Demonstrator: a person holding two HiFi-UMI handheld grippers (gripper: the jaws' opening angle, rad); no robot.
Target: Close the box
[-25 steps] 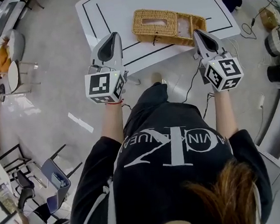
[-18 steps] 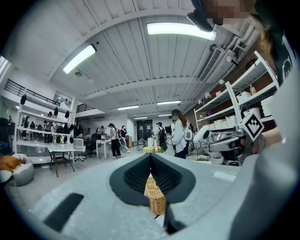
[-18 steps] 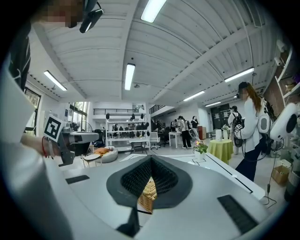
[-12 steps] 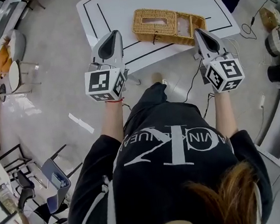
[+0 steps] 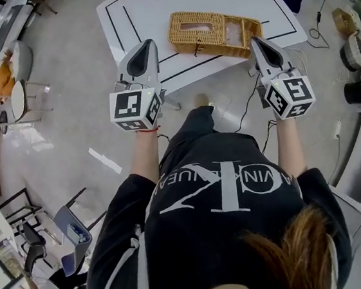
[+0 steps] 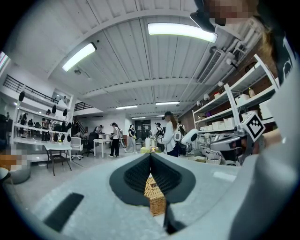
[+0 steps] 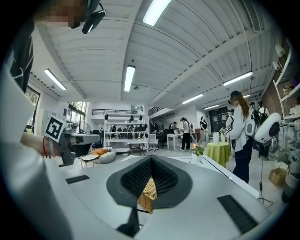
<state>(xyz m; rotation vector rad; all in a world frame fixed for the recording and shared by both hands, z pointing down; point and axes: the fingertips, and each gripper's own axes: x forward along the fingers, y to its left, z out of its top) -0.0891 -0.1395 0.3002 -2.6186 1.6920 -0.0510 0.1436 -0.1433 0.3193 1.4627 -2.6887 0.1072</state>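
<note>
Both pairs of jaws are pressed together with nothing pinched: your left gripper (image 5: 148,45) and your right gripper (image 5: 253,40) each show black pads meeting at the tips.

The wicker box (image 5: 215,32) sits on the white table (image 5: 152,8), near its front edge, ahead of and between your two grippers. From the head view it reads as two parts side by side: the left part has a rectangular slot in its top, and the right part is open-topped with a pale inside. What lies in it you cannot tell.

Only the head view gives you the whole box. Each gripper view catches just a sliver of wicker through the gap below the closed tips, but shows instead the room beyond: standing people (image 6: 169,133) and shelves (image 6: 236,101) on the left, a green-draped table (image 7: 218,152) on the right.
</note>
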